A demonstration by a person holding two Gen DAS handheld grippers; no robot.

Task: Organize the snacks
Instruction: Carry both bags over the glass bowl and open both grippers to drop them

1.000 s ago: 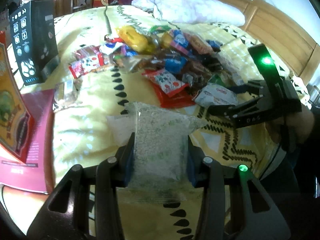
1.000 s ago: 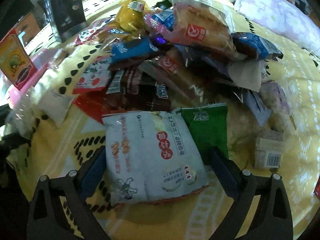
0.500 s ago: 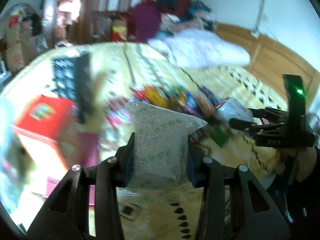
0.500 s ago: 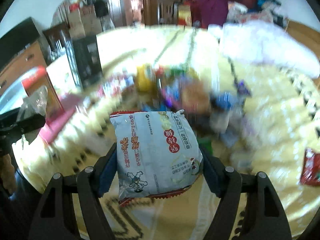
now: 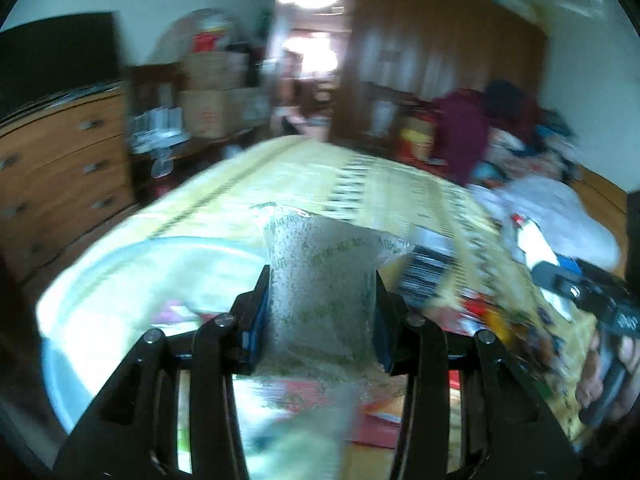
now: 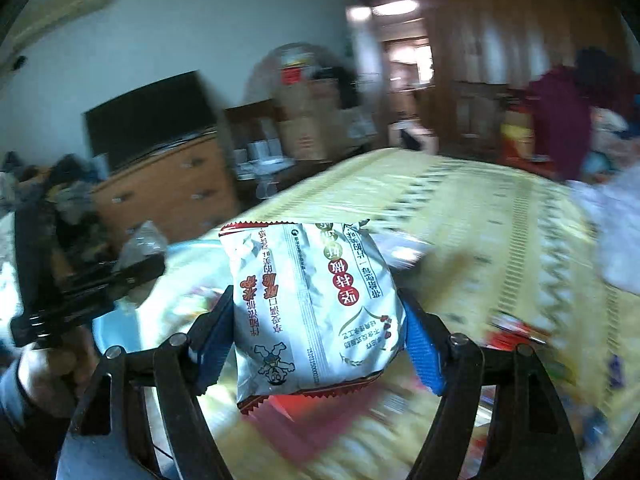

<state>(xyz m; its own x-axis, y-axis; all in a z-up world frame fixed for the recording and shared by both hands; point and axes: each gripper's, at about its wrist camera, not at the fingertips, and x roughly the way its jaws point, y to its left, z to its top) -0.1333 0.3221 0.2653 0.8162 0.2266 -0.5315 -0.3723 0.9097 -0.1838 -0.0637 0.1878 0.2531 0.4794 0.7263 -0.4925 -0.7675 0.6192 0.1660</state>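
Left gripper point(image 5: 322, 300) clamped on a clear packet of pale green-speckled snack point(image 5: 320, 280), blue pads pressed to both its sides, packet upright between the 2 fingers and lifted clear above the yellow patterned bedspread point(image 5: 380, 184). Right gripper point(image 6: 316, 320) gripping a silver puffed snack bag with red print point(image 6: 312, 304), pads against both edges, red serrated seam hanging below the fingers; jaws closed in on it within the last second. Below and left of both packets, a pale translucent tub rim point(image 5: 132, 256), blurred. Wooden dresser point(image 6: 172, 188) beyond the bed, black screen on top. Loose snack wrappers point(image 5: 500, 316) smeared by motion at the right of the left view.
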